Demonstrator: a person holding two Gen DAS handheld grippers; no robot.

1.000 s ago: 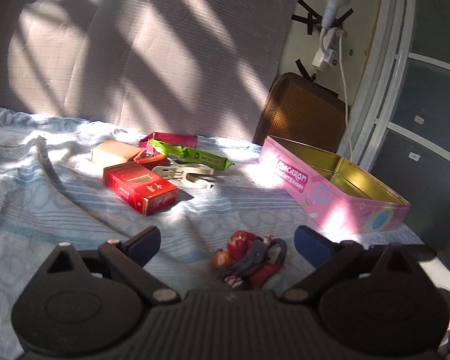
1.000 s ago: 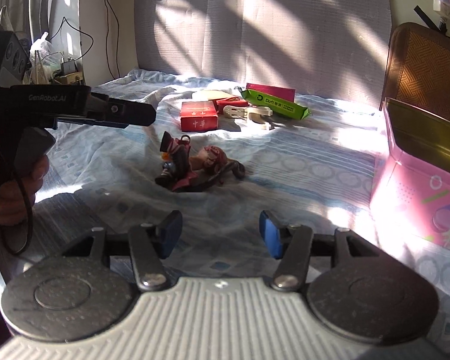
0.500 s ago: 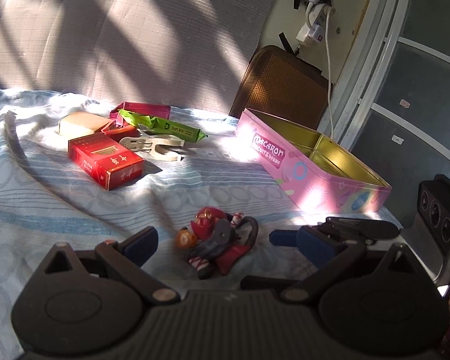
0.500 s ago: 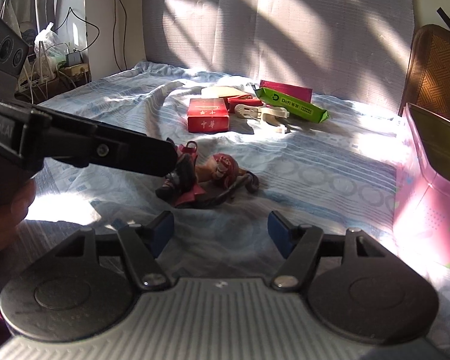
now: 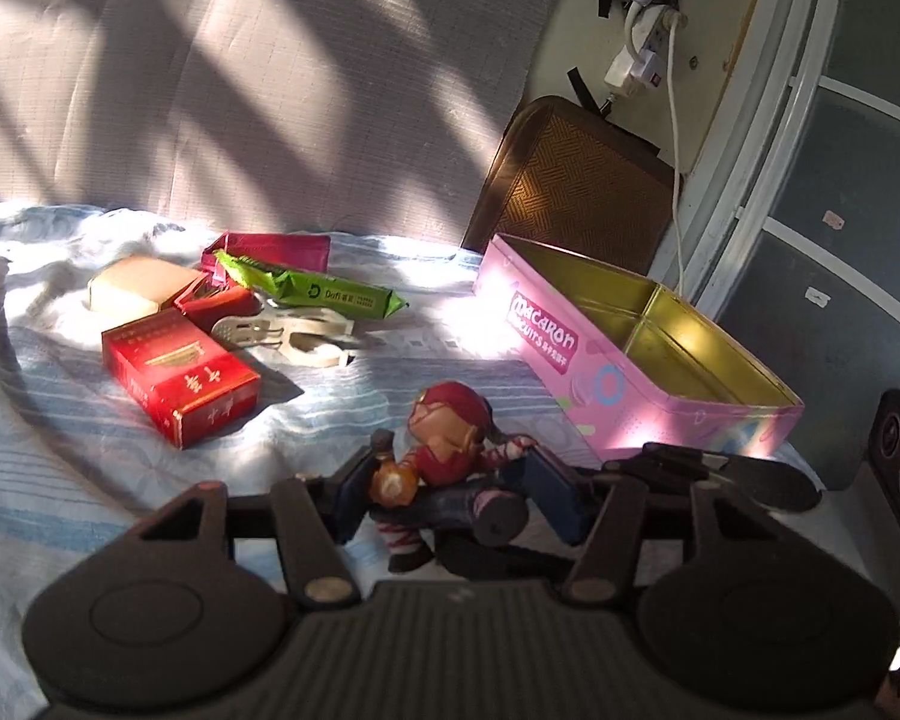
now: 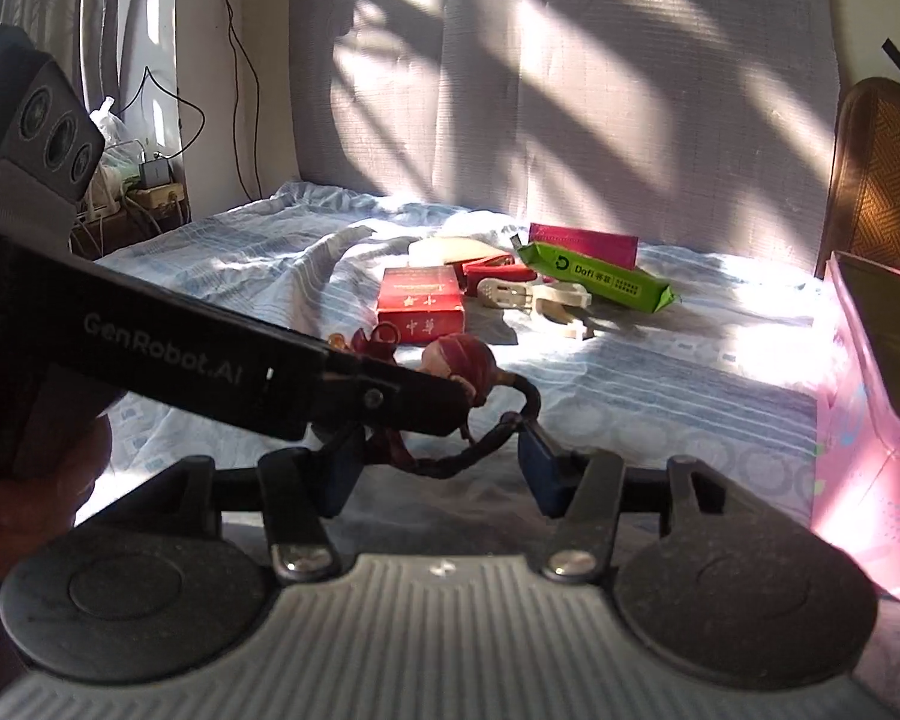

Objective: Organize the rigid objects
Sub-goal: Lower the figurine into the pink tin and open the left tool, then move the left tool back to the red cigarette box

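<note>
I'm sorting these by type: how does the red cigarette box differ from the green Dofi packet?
The red cigarette box is a stiff, square-edged carton; the green Dofi packet is a long, slim wrapper with crimped, pointed ends. The box lies in front, nearer the cameras; the packet lies behind it, against a magenta packet. Both lie flat on the blue bedsheet, outside the pink tin.

Blue striped bedsheet at 9 o'clock, brown woven panel at 1 o'clock, white power strip above it
</note>
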